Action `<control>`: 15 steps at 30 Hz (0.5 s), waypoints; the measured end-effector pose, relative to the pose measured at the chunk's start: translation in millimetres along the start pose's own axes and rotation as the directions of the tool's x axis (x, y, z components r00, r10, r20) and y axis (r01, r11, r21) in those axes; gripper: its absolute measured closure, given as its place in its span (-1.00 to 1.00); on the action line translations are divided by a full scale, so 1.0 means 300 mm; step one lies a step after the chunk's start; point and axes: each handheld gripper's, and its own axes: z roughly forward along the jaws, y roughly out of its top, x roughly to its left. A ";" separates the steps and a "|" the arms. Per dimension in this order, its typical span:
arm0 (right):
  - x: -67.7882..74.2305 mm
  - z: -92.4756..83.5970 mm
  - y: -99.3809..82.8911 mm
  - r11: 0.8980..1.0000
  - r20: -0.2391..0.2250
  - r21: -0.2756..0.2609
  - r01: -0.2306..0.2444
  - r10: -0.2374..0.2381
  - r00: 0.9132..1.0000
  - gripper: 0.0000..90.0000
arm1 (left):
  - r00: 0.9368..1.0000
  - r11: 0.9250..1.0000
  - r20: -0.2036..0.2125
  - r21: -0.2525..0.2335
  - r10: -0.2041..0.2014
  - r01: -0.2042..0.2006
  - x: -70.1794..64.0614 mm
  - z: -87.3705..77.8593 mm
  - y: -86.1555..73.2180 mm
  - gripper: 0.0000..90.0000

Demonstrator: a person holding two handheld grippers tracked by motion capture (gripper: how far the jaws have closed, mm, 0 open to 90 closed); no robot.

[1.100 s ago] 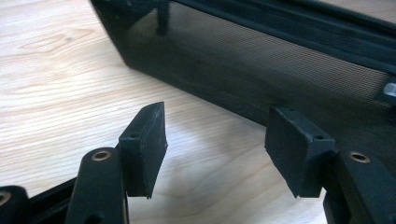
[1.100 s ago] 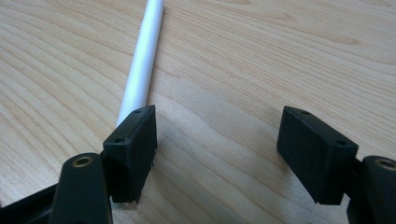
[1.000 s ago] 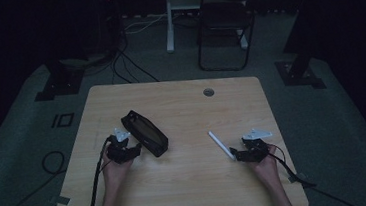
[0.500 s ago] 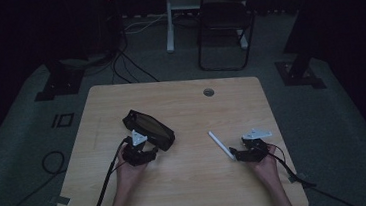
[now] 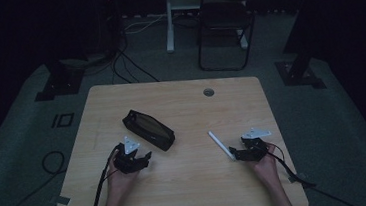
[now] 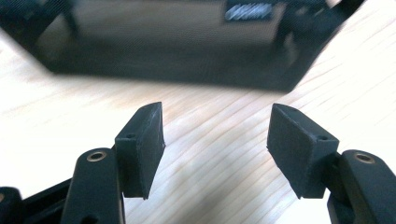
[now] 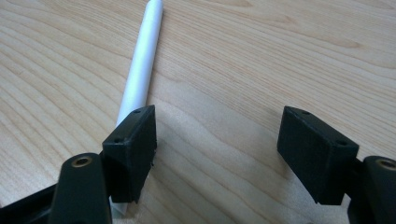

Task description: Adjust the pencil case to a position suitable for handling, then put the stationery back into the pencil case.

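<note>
The wooden table (image 5: 189, 193) has a round grommet hole (image 5: 208, 91) near its far edge. Beyond it on the grey floor (image 5: 19, 147) stands a dark folding chair (image 5: 224, 29), beside a white post (image 5: 168, 19). Black cables (image 5: 127, 62) run across the floor at far left. 2 dark stand bases (image 5: 59, 83) flank the table's far corners.

I see a dim room: dark carpeted floor (image 5: 32, 121), a folding chair (image 5: 225, 34) beyond the wooden table's (image 5: 189, 193) far edge, black cables (image 5: 127, 62) trailing left, stand bases (image 5: 301, 70) at both sides.
</note>
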 end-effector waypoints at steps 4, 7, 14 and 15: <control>0.000 0.000 0.000 1.000 -0.002 0.000 0.000 0.000 1.000 -0.38 | 0.999 0.999 -0.005 0.005 -0.044 0.044 0.033 0.009 -0.022 -0.18; 0.000 0.001 0.000 1.000 -0.002 0.000 0.000 0.000 1.000 -0.38 | 0.998 0.998 -0.014 0.031 -0.062 0.062 0.048 0.028 -0.036 -0.18; 0.005 -0.004 0.013 1.000 0.024 0.018 0.010 -0.010 1.000 -0.30 | 0.997 0.997 -0.017 0.024 -0.072 0.072 0.057 0.040 -0.045 -0.18; 0.006 -0.005 0.017 1.000 0.029 0.019 0.015 -0.015 0.999 -0.27 | 0.997 0.997 -0.018 0.022 -0.069 0.070 0.057 0.040 -0.045 -0.18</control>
